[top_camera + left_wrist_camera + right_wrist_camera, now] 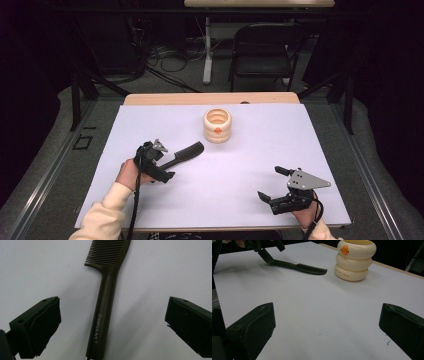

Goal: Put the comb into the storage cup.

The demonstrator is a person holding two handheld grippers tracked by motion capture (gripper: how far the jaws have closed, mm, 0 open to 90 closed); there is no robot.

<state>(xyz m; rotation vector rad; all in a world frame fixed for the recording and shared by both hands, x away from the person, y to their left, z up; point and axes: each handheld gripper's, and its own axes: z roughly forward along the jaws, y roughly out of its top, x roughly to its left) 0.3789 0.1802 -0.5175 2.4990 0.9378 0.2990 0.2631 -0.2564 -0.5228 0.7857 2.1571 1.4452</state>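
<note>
Looking down from the high view, we see the comb [186,152] lying on the white bench [250,165] left of centre, our left tongs [167,167] spread around its handle, our right tongs [270,185] spread at lower right. In the left gripper view the handle runs up the middle, touching neither jaw; we should centre it, then squeeze. The right gripper view shows the cream cup [354,260] at upper right.

The comb [106,290] runs off the frame's top and bottom (teeth partly cropped).

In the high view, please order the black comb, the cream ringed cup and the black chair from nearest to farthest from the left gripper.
1. black comb: handle between the left gripper's open jaws.
2. cream ringed cup: table centre, beyond the comb.
3. black chair: on the floor behind the table.
</note>
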